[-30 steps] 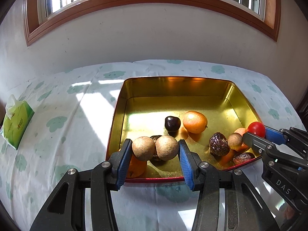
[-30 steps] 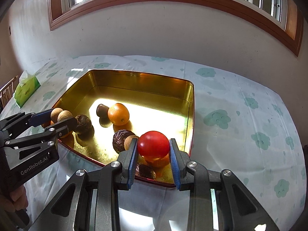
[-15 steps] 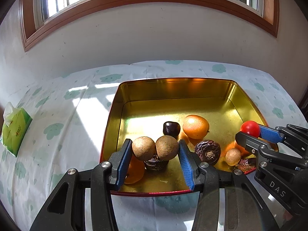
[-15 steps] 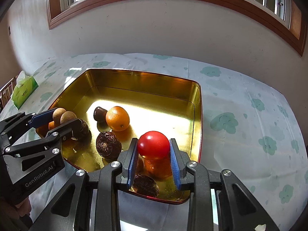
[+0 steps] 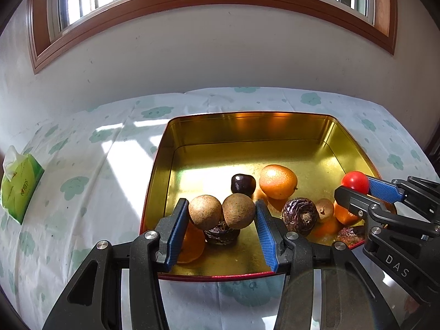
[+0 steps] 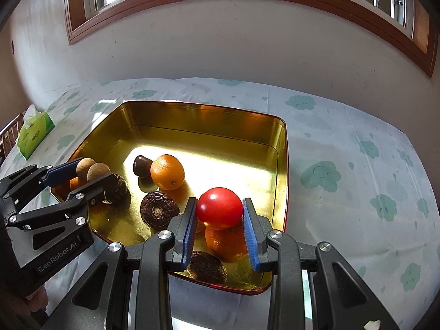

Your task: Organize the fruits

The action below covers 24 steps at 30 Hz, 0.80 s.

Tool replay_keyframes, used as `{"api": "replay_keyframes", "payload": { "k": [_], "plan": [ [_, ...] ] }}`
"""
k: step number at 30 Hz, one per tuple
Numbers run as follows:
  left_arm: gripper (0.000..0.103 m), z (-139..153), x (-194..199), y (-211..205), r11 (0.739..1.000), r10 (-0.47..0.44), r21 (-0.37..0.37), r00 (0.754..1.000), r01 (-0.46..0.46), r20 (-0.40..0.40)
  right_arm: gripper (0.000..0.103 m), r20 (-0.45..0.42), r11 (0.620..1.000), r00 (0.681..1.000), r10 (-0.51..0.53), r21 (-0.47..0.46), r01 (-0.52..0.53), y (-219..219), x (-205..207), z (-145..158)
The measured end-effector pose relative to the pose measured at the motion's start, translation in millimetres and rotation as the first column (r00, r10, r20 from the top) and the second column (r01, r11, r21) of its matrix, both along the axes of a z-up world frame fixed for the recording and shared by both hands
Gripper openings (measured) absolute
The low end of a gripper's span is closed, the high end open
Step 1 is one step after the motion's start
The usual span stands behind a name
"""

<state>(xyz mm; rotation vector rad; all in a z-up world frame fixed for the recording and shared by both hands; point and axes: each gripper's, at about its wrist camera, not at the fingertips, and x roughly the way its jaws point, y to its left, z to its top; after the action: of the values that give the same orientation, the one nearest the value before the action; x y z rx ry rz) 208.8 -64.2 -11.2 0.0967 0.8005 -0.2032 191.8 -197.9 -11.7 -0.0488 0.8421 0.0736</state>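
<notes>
Your left gripper point(image 5: 222, 220) is clamped on two round brown longans point(image 5: 222, 211) held side by side between its blue pads, above the near left corner of the shiny gold metal tray with a red rim point(image 5: 247, 132). Under them a wrinkled dark passion fruit point(image 5: 221, 233) and an orange mandarin point(image 5: 191, 244) lie on the tray floor.

Your right gripper point(image 6: 220, 227) is closed around a smooth red tomato point(image 6: 220, 206), above the tray's near right corner; directly below it sit a second mandarin point(image 6: 227, 243) and a dark wrinkled fruit point(image 6: 206, 266) (partly hidden by the fingers).

Mid-tray, a dark glossy cherry-like fruit point(image 5: 242, 183) rests just left of a bright orange citrus point(image 5: 277, 181), nearly touching it. Nearer you, another wrinkled dark passion fruit point(image 5: 299, 216) lies beside a small tan longan point(image 5: 324, 210).

The tray stands on a white tablecloth with pale green flowers point(image 5: 82, 187). A green tissue pack point(image 5: 20, 189) lies far left, well apart from the tray.
</notes>
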Motion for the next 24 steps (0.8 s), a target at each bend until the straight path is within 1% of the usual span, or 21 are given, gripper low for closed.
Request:
{"api": "replay_keyframes", "payload": {
  "k": [5,8,9,11,14,17,20,21,23,24],
  "plan": [
    [0.050,-1,0,-4,1.000,-0.002,0.022,1.000,0.002,0.002,0.037,0.006,1.000,1.000,-0.002,-0.001,0.002,0,-1,1],
    [0.050,-2,-1,-8,1.000,-0.019,0.020,1.000,0.019,-0.005,0.039,0.012,1.000,1.000,-0.005,-0.005,0.005,-1,-2,3],
    [0.050,-1,-1,-10,0.999,-0.025,0.022,1.000,0.025,-0.004,0.041,0.013,1.000,1.000,-0.005,-0.006,0.005,-2,-2,4],
    [0.053,0,-3,-12,0.999,-0.032,0.027,0.999,0.032,0.001,0.045,0.016,1.000,1.000,-0.007,-0.008,0.007,-3,-3,5],
    [0.056,1,-5,-12,0.999,-0.038,0.026,0.999,0.038,0.006,0.045,0.019,1.000,1.000,-0.011,-0.007,0.011,-6,-4,7],
    [0.058,4,-8,-11,0.999,-0.043,0.022,0.999,0.042,0.009,0.049,0.021,1.000,1.000,-0.012,-0.008,0.012,-6,-6,8],
    [0.061,8,-13,-10,0.999,-0.043,0.020,0.999,0.043,0.014,0.049,0.025,1.000,1.000,-0.011,-0.007,0.011,-6,-9,9],
    [0.062,9,-15,-9,0.999,-0.045,0.016,0.999,0.045,0.016,0.051,0.026,1.000,1.000,-0.012,-0.007,0.012,-6,-10,10],
    [0.068,12,-18,-8,0.999,-0.042,0.019,0.999,0.041,0.024,0.056,0.032,1.000,0.999,-0.016,-0.007,0.016,-6,-13,11],
    [0.069,14,-20,-8,0.999,-0.041,0.020,0.999,0.041,0.029,0.057,0.036,1.000,0.999,-0.018,-0.006,0.018,-6,-14,12]
  ]
}}
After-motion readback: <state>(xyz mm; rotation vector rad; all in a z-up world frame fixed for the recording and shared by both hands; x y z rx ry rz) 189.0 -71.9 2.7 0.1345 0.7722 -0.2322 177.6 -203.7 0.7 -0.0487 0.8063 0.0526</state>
